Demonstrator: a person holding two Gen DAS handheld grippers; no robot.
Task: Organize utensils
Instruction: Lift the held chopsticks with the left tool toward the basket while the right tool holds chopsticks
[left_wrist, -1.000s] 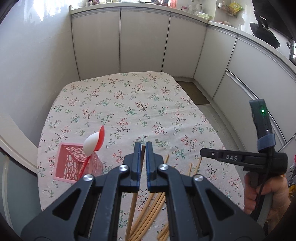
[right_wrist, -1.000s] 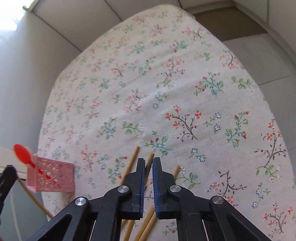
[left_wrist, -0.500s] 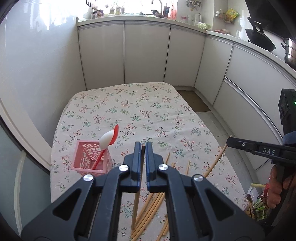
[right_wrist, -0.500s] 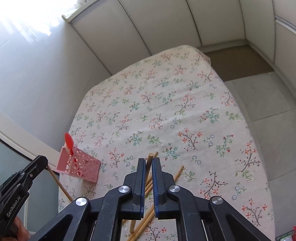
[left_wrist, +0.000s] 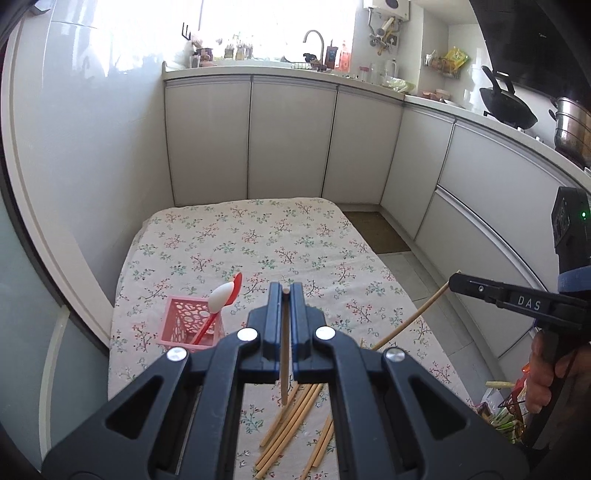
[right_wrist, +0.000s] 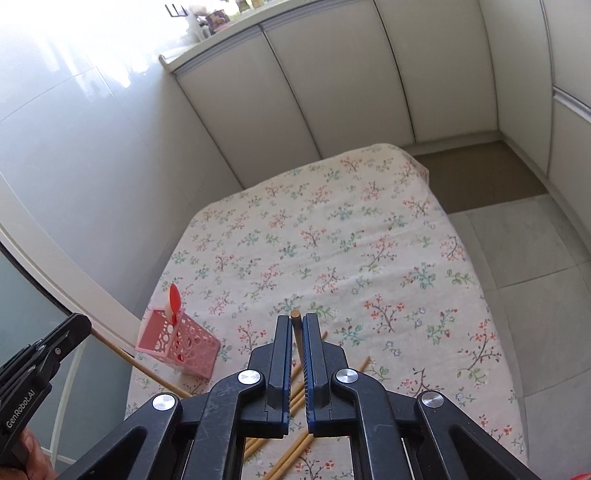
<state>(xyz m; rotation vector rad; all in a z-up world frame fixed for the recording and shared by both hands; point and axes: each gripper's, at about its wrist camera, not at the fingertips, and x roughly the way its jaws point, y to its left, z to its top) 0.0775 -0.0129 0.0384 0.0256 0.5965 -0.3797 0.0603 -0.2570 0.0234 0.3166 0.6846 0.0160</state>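
We are clamping one chopstick in each gripper, and in both the jaws are pinched almost fully together with the stick running lengthwise down the slot. In the left wrist view the left gripper is gripping the left-hand chopstick at centre frame, its tip peeking out at the top of the jaws and its tail hanging below them; holding it along the fingers this way is, we judge, keeping it aimed so it can slide end first into a holder. In the right wrist view the right gripper is pinching the right-hand chopstick the same way, its cut end showing just above the jaws at lower centre. Each stick is hanging clear of the cloth, so both are being carried, not dragged. Just left of the left jaws we are seeing the pink basket standing on the floral tablecloth, with a red and white spoon already leaning upright in it, which marks it as the likely destination. Below the jaws, at lower centre, the loose chopsticks are lying bunched on the cloth, still waiting to be collected. At the right edge a hand is holding the other gripper's handle.
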